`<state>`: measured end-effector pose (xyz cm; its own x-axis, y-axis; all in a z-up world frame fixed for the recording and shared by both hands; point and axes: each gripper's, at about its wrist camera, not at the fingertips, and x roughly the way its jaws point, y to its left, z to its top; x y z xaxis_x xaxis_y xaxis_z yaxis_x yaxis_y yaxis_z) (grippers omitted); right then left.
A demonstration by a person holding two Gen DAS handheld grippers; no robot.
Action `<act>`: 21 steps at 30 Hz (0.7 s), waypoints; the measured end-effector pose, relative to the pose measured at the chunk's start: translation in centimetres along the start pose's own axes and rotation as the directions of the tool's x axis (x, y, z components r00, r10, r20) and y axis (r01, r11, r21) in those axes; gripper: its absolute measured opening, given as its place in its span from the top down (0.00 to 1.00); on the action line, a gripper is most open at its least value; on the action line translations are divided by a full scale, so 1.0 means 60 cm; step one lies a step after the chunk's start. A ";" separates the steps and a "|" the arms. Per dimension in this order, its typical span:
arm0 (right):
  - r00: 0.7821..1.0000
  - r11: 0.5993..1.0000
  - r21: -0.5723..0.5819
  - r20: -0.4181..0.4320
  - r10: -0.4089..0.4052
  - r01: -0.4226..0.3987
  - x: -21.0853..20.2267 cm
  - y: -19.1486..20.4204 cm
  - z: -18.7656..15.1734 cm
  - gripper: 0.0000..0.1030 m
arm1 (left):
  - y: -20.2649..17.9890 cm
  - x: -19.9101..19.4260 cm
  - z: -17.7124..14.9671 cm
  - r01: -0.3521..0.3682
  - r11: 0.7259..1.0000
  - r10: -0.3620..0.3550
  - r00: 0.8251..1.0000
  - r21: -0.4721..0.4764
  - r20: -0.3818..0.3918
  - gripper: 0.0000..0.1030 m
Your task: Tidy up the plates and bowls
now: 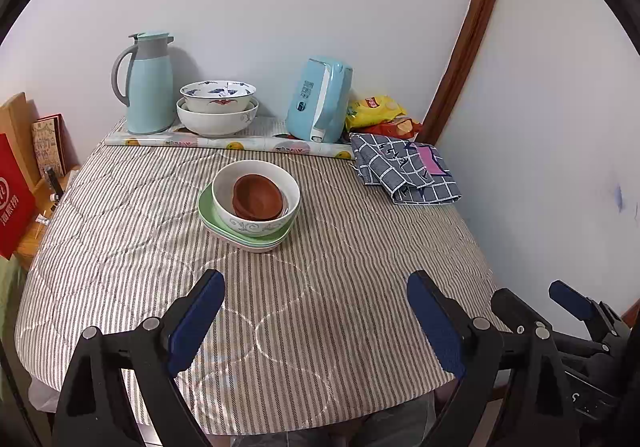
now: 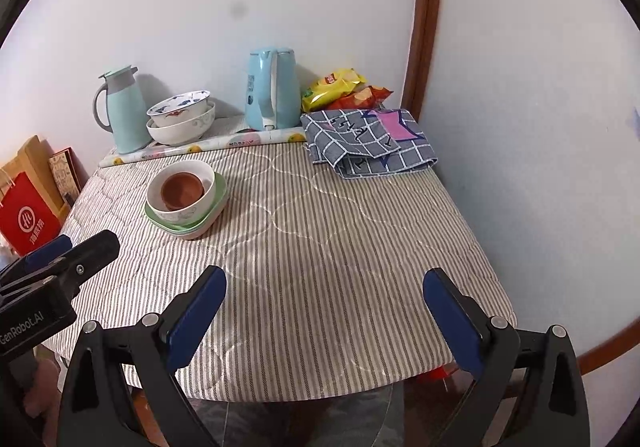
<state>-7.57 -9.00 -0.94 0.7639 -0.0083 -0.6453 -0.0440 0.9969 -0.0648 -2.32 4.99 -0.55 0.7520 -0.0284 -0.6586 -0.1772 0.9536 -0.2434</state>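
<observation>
In the middle of the striped tablecloth (image 1: 320,307) stands one stack: green and pink plates (image 1: 208,213) at the bottom, a white bowl (image 1: 256,219) on them, and brown bowls (image 1: 258,197) nested inside it. The same stack (image 2: 186,203) shows left of centre in the right wrist view. Two more white bowls (image 1: 218,113) (image 2: 180,123), the upper one painted blue and red, sit nested at the back. My left gripper (image 1: 316,287) hangs open over the near table edge with nothing between its fingers. My right gripper (image 2: 324,283) is open too, also holding nothing.
Along the back wall stand a light-blue thermos jug (image 1: 146,87), a light-blue kettle (image 1: 320,99) and snack bags (image 1: 376,111). A folded checked cloth (image 1: 404,169) lies at the back right. Paper bags (image 1: 14,191) lean beside the table on the left.
</observation>
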 end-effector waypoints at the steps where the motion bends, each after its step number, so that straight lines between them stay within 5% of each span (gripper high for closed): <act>1: 1.000 1.000 0.003 0.001 0.004 -0.004 -0.001 0.000 0.000 0.05 | 0.000 0.000 0.000 -0.001 1.000 0.001 1.000 0.000 0.000 0.10; 21: 1.000 1.000 0.006 0.013 0.006 -0.006 -0.007 0.004 0.000 0.05 | 0.004 -0.004 0.001 0.000 1.000 0.000 1.000 0.002 0.002 0.10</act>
<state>-7.90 -8.76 -0.71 0.7722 -0.0012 -0.6353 -0.0449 0.9974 -0.0566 -2.49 5.25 -0.42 0.7532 -0.0277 -0.6572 -0.1757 0.9543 -0.2416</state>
